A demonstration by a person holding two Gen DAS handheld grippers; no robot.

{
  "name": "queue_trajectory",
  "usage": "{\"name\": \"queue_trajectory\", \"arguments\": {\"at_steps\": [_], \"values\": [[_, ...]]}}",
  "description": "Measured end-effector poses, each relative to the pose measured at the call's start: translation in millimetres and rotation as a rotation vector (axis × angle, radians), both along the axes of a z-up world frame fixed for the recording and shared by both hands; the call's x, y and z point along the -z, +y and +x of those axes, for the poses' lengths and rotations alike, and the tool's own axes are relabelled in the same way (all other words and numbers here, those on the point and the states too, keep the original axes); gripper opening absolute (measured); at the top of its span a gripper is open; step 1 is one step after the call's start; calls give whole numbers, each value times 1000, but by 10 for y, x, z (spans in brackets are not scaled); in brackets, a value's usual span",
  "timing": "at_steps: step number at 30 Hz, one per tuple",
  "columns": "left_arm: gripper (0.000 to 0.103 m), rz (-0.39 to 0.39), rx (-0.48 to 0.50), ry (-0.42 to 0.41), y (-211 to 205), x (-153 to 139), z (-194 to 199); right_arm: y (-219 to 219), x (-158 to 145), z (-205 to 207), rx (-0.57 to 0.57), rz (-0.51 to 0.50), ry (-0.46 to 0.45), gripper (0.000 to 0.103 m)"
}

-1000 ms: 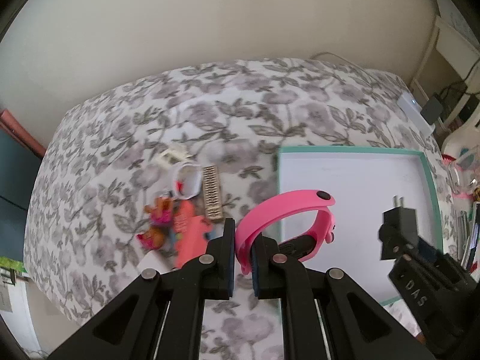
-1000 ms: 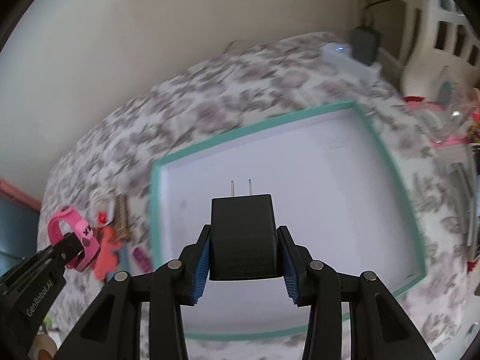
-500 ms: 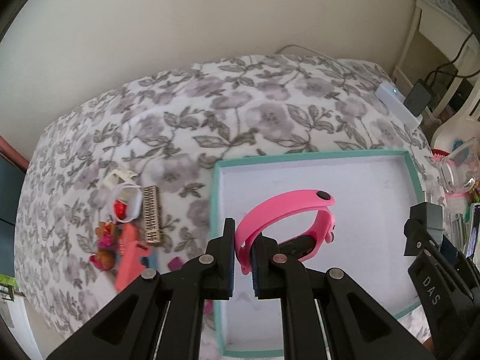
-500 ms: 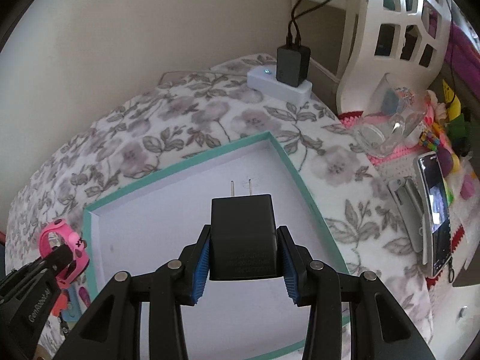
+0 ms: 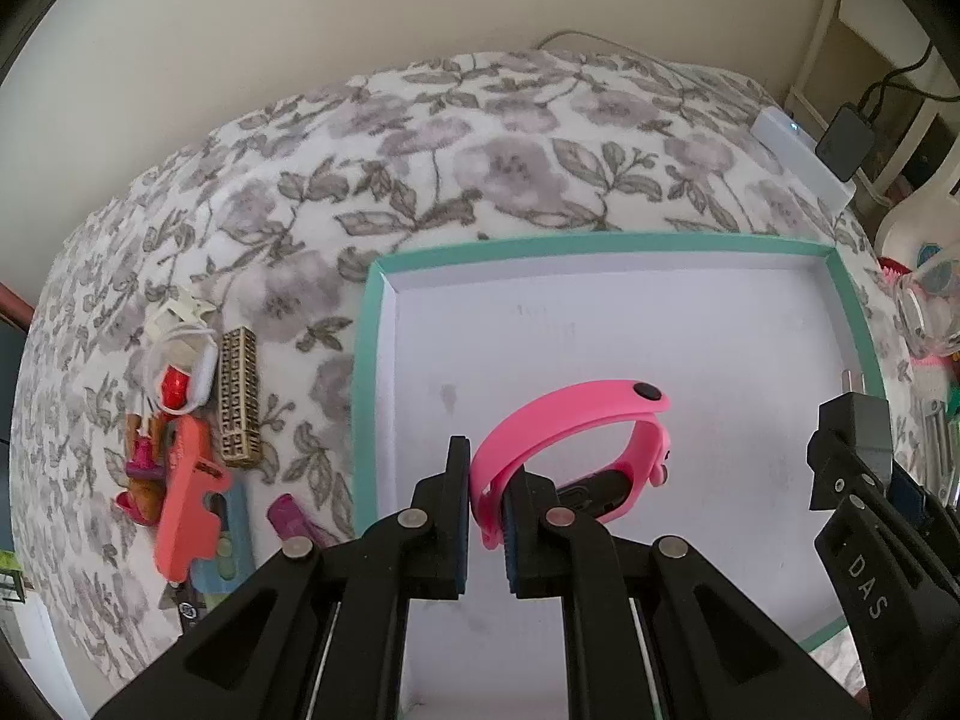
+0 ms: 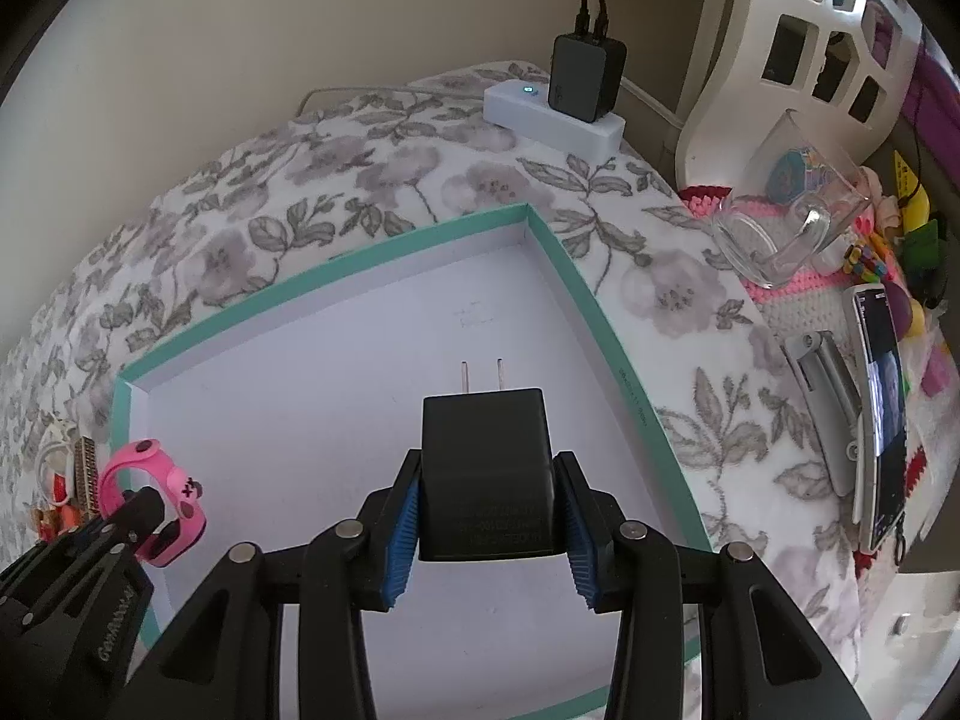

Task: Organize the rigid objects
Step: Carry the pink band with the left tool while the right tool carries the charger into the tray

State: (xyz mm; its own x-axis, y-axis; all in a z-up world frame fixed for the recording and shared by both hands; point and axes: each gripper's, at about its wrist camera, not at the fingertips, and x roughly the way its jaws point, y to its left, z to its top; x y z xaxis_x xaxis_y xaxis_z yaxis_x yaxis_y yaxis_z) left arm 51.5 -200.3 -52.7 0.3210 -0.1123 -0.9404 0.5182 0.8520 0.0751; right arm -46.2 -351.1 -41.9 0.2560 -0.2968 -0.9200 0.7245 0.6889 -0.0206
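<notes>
A teal-rimmed box lid (image 5: pixel 600 242) (image 6: pixel 324 273) with a white floor lies on the flowered bedspread. My left gripper (image 5: pixel 486 516) is shut on the strap of a pink wristband (image 5: pixel 576 414) (image 6: pixel 180 492), held above the lid's left part. My right gripper (image 6: pixel 489 516) is shut on a black plug adapter (image 6: pixel 487 480) (image 5: pixel 864 432) with its two prongs pointing forward, above the lid's middle. In the left wrist view the right gripper (image 5: pixel 840 468) shows at the right edge over the lid's right side.
A heap of small objects lies left of the lid: a coral plastic piece (image 5: pixel 186 504), a brass comb-like bar (image 5: pixel 240 396), a white ring with a red bit (image 5: pixel 180 366). A white power strip (image 6: pixel 552 117) with a black charger, a glass mug (image 6: pixel 786 222) and a phone (image 6: pixel 882 402) sit to the right.
Both grippers have come down and moved over the box lid, which now fills more of each view. The wristband and the adapter stay gripped as before.
</notes>
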Motion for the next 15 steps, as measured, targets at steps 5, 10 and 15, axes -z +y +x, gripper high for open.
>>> {"name": "queue_trajectory", "arguments": {"at_steps": [5,10,15], "values": [[10,6,2,22,-13,98,4,11,70,11,-8,0,22,44],[11,17,0,32,-9,168,7,14,122,16,-10,3,38,44],[11,24,1,39,-12,223,0,33,190,19,-18,10,59,44]]}}
